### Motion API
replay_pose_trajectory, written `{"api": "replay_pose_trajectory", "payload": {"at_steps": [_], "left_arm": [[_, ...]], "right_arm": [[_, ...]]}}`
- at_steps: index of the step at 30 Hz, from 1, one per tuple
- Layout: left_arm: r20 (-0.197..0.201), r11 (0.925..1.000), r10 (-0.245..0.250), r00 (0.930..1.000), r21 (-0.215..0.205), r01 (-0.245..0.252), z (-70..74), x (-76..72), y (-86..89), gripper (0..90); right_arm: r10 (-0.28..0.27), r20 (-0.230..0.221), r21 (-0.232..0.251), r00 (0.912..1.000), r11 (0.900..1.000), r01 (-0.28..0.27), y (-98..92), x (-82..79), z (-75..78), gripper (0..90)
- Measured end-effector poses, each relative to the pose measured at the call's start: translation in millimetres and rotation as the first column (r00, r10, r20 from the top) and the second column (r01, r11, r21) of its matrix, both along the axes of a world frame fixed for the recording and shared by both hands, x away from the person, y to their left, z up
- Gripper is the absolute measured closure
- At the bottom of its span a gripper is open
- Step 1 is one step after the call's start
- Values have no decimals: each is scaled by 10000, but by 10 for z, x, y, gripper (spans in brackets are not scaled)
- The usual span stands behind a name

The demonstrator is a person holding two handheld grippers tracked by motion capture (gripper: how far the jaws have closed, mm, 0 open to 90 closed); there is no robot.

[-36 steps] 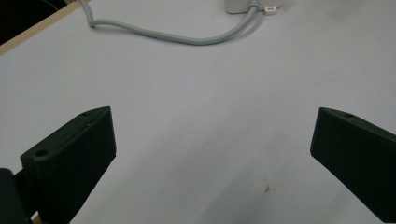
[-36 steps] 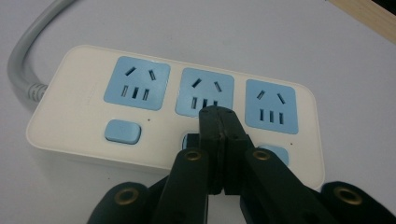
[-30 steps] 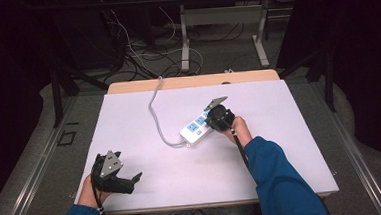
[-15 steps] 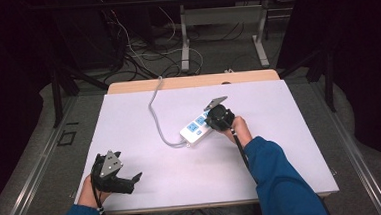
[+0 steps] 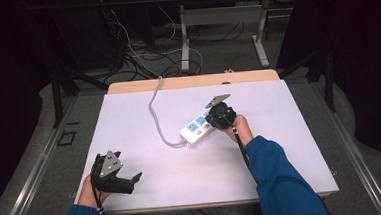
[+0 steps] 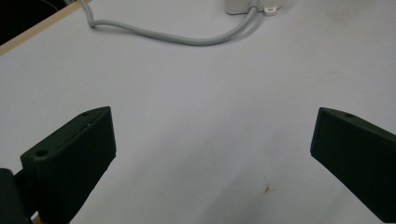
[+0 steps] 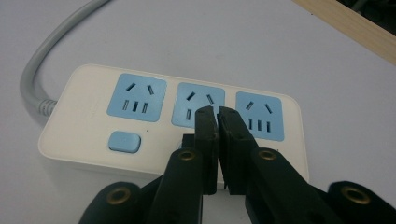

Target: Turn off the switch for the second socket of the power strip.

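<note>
A white power strip (image 5: 197,129) with three blue sockets and a blue switch (image 7: 124,141) lies mid-table, its grey cable (image 5: 154,114) curving off toward the far edge. My right gripper (image 5: 214,122) hovers over the strip's near edge. In the right gripper view its tips (image 7: 218,112) point at the middle socket (image 7: 198,105). Its jaws have just been opening a touch; only a thin slit shows, with nothing in it. My left gripper (image 5: 135,180) rests at the near left corner, jaws wide apart (image 6: 212,135) over bare table. The strip's end (image 6: 238,5) and the cable (image 6: 187,39) lie ahead of it.
The white table top (image 5: 281,147) has a wooden strip (image 5: 192,81) along its far edge. Beyond it stand metal desk legs (image 5: 184,42) and loose floor cables (image 5: 140,55). Dark drapes close off both sides.
</note>
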State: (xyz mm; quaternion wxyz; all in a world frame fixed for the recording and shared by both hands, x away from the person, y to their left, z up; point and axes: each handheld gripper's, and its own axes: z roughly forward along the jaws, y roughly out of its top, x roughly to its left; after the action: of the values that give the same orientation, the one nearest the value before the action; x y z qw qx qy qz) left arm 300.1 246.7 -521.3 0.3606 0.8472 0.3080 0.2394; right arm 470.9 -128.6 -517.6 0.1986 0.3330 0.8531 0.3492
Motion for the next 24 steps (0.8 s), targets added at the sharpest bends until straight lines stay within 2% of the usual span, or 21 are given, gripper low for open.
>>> {"api": "replay_pose_trajectory", "payload": {"at_steps": [6,7,9,10,13,14,16,17,20,24], "left_arm": [[16,10000,2,10000,17,-2,2,-1,4,0],[19,10000,-2,10000,12,1,3,-1,4,0],[-3,10000,-7,10000,37,7,5,-3,5,0],[-8,10000,-8,10000,43,8,6,-3,6,0],[-2,10000,2,10000,16,-2,5,-2,5,0],[2,10000,-2,10000,2,2,4,-2,5,0],[38,10000,-23,10000,78,22,6,1,8,0],[32,10000,-26,10000,67,26,5,1,8,0],[3,10000,-20,10000,17,20,4,-3,8,0],[42,10000,-21,10000,61,21,6,-3,10,0]], "right_arm": [[101,-129,-17,9999,9999,-101,-11,-2,26,785],[74,-105,112,9999,9999,-72,-9,-2,26,741],[73,-245,19,9997,10000,-73,-23,1,46,663],[41,-168,210,9998,9998,-37,-22,-1,43,599],[-60,-289,306,9996,9995,69,-34,-3,66,423],[-113,-185,320,9998,9994,119,-39,-6,72,370],[51,-501,272,9987,9996,-38,-55,-15,101,286],[49,-257,514,9997,9987,-35,-52,-12,83,246],[107,-347,539,9993,9985,-89,-63,-22,108,156],[194,-339,742,9992,9971,-168,-69,-40,129,101]]}}
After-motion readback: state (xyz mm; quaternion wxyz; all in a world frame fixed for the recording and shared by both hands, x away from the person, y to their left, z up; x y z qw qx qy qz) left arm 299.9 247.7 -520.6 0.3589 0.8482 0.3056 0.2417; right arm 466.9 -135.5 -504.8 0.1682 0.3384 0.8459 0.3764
